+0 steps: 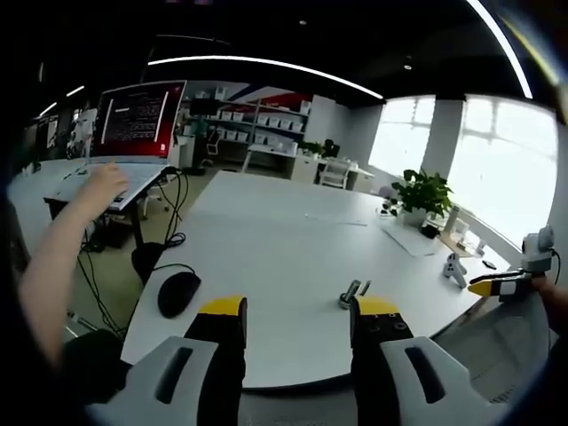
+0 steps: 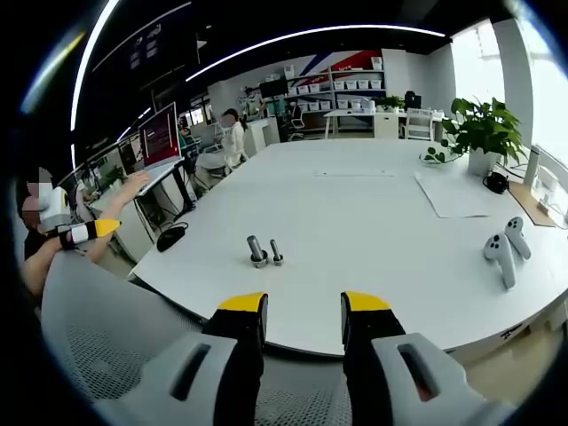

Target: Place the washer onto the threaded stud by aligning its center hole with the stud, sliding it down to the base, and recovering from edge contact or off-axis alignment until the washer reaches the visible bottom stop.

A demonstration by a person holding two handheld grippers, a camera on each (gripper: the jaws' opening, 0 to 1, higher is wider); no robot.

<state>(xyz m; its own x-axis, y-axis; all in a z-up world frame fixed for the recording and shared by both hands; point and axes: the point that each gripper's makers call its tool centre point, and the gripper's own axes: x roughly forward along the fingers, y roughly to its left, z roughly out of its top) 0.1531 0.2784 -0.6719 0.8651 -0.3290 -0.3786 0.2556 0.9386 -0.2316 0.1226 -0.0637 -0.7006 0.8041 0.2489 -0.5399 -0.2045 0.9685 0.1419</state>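
Observation:
Two short threaded studs [image 2: 257, 251] stand upright side by side near the front edge of the white table [image 2: 373, 222]; the left one has a wider collar at its base, and I cannot tell if that is a washer. In the left gripper view the studs [image 1: 353, 293] sit just beyond my right jaw tip. My left gripper [image 1: 300, 311] is open and empty, held off the table's edge. My right gripper [image 2: 303, 306] is open and empty too, short of the studs. The left gripper [image 2: 89, 231] also shows at far left, and the right gripper [image 1: 506, 284] at far right.
A black mouse [image 1: 177, 293] lies at the table's left end. A person's hand rests on a laptop [image 1: 133, 124] beyond it. White controllers [image 2: 506, 253], a paper sheet [image 2: 457, 195] and a potted plant [image 2: 479, 129] are on the right. A grey mesh chair back [image 2: 115, 328] is close below.

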